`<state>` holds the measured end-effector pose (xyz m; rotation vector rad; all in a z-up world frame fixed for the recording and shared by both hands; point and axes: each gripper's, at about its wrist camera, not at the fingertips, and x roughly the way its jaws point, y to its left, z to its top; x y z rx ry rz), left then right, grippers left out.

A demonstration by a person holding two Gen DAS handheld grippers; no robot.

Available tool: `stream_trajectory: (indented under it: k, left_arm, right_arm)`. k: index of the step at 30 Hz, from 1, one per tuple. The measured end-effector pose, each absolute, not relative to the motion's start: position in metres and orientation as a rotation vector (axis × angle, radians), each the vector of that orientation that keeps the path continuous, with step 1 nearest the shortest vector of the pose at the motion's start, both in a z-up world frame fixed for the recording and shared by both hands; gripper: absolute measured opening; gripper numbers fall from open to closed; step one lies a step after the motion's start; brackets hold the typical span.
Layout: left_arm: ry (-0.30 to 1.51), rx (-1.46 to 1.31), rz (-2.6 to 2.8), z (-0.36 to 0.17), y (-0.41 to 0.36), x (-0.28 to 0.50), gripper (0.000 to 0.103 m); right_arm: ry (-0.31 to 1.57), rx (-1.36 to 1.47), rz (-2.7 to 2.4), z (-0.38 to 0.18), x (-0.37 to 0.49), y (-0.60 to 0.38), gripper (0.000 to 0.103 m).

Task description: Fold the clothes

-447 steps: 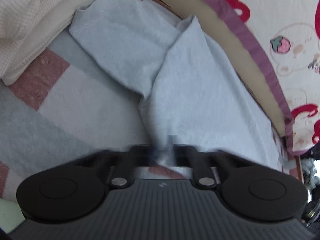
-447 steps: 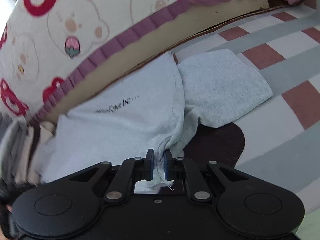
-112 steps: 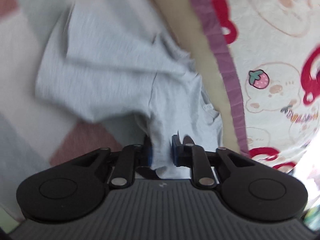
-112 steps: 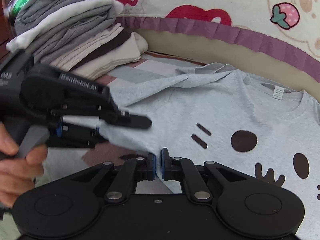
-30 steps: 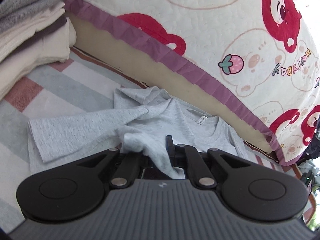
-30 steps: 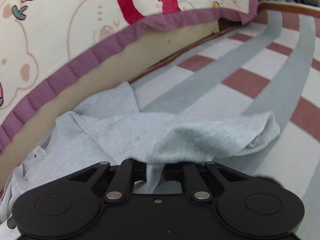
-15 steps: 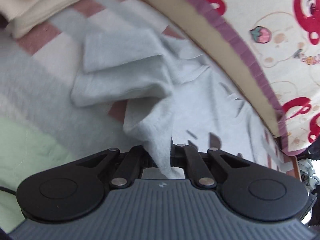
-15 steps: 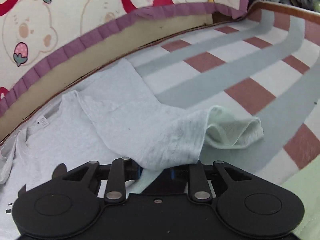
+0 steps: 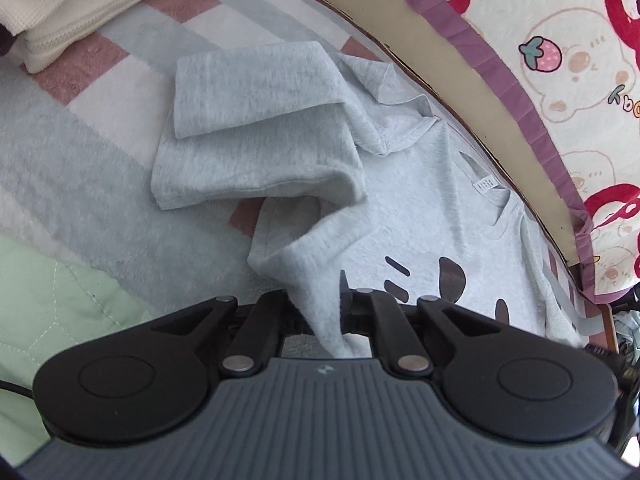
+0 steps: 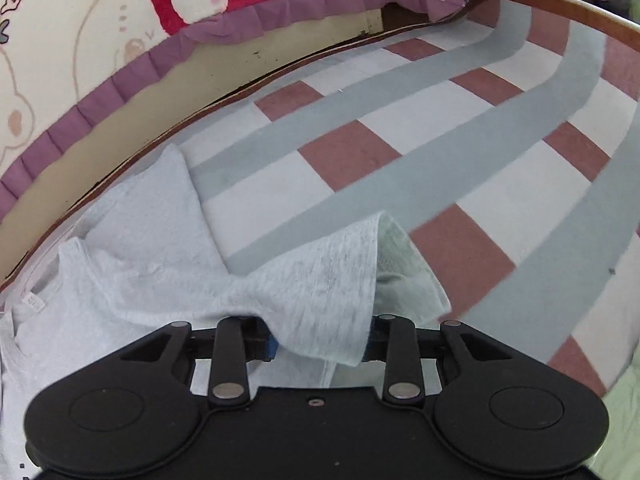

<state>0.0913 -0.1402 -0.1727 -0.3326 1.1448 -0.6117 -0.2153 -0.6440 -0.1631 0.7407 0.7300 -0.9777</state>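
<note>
Gripping a fold of the light grey cotton T-shirt (image 9: 432, 200) on the striped bed blanket (image 10: 460, 128): left gripper (image 9: 322, 312) clenched; right gripper (image 10: 320, 340) fingers spread, sleeve draped between.

Both views are fisheye views from low above a blanket with grey, white and dusty-red checks (image 9: 100, 92), each looking forward over its own black gripper body. The left wrist view looks down steeply and close on the pale grey cotton T-shirt (image 9: 448, 216), with a cream padded bumper with red bear prints and a purple frill (image 9: 560, 80) at the upper right. The right wrist view faces more level along the blanket toward a brown wooden rail (image 10: 568, 4). Both views share the T-shirt's neck label, the bumper and the blanket.
</note>
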Motion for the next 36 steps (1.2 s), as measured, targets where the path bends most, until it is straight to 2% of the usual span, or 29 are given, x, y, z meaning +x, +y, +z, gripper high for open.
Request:
stream_trajectory:
  k: [5, 7, 9, 13, 16, 20, 21, 22, 23, 27, 29, 32, 36]
  left_arm:
    - [1.153, -0.317, -0.601, -0.171, -0.142, 0.09, 0.005]
    - [1.154, -0.311, -0.598, -0.171, -0.143, 0.09, 0.005]
    - [1.154, -0.304, -0.597, -0.171, -0.144, 0.09, 0.005]
    - [1.152, -0.296, -0.6, -0.17, -0.145, 0.091, 0.005]
    - [1.135, -0.288, -0.612, -0.168, -0.145, 0.092, 0.005]
    - [1.094, -0.259, -0.628, -0.159, -0.15, 0.091, 0.005]
    - [1.079, -0.247, -0.635, -0.155, -0.152, 0.091, 0.004]
    - [1.058, -0.229, -0.643, -0.149, -0.155, 0.09, 0.004]
    - [1.038, -0.212, -0.65, -0.143, -0.157, 0.09, 0.003]
    - [0.973, -0.205, -0.696, -0.106, -0.151, 0.083, 0.003]
    - [0.975, -0.261, -0.711, -0.095, -0.139, 0.077, 0.003]
    - [1.07, -0.273, -0.693, -0.12, -0.13, 0.07, 0.004]
    - [1.197, -0.155, -0.597, -0.157, -0.133, 0.063, 0.007]
  right_arm:
    - [0.673, 0.584, -1.14, -0.137, -0.215, -0.665, 0.042]
    - [0.672, 0.633, -1.102, -0.143, -0.224, -0.652, 0.043]
    - [0.666, 0.685, -1.057, -0.151, -0.233, -0.637, 0.05]
    - [0.653, 0.787, -0.967, -0.166, -0.252, -0.607, 0.054]
    - [0.642, 0.862, -0.898, -0.178, -0.265, -0.584, 0.069]
    - [0.625, 0.96, -0.803, -0.193, -0.283, -0.554, 0.072]
    - [0.613, 0.935, -0.791, -0.19, -0.281, -0.55, 0.052]
    - [0.596, 0.889, -0.785, -0.185, -0.275, -0.548, 0.026]
    - [0.58, 0.843, -0.778, -0.179, -0.269, -0.546, 0.007]
    - [0.549, 0.617, -0.77, -0.144, -0.254, -0.533, 0.006]
    - [0.602, 0.525, -0.769, -0.134, -0.254, -0.528, 0.005]
    - [0.722, 0.478, -0.784, -0.153, -0.254, -0.527, 0.005]
    - [0.839, 0.417, -0.812, -0.178, -0.251, -0.519, 0.007]
